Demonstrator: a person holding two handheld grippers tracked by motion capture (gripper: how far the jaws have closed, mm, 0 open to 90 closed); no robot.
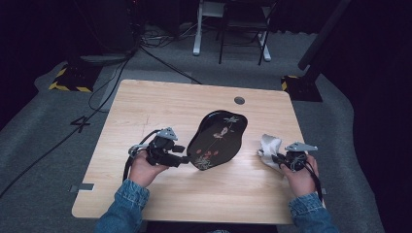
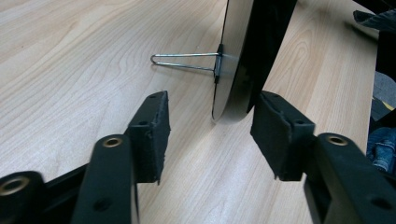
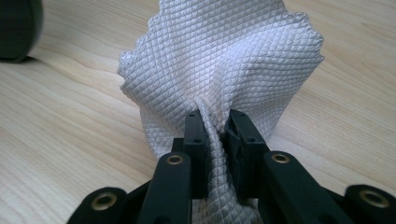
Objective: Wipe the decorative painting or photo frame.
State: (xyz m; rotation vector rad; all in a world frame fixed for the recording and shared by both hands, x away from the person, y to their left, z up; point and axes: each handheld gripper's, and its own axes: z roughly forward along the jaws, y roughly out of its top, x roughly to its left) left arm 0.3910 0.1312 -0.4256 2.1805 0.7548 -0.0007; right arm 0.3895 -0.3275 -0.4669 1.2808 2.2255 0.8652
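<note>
A black lacquer tray (image 1: 217, 139) with a painted flower-and-bird design stands tilted on the table, propped from behind by a thin wire stand (image 2: 184, 61). Its lower edge (image 2: 232, 100) sits just ahead of my left gripper (image 1: 182, 154) (image 2: 210, 133), whose jaws stand open on either side of that edge without touching it. A white waffle-textured cloth (image 1: 268, 146) (image 3: 219, 60) lies bunched to the tray's right. My right gripper (image 1: 278, 158) (image 3: 215, 123) is shut on a pinched fold of that cloth.
The light wooden table (image 1: 160, 104) has a round grey cable port (image 1: 239, 100) near its far edge. Beyond the table are a grey carpet, trailing cables and a chair frame (image 1: 243, 29). Dark stands flank the far corners.
</note>
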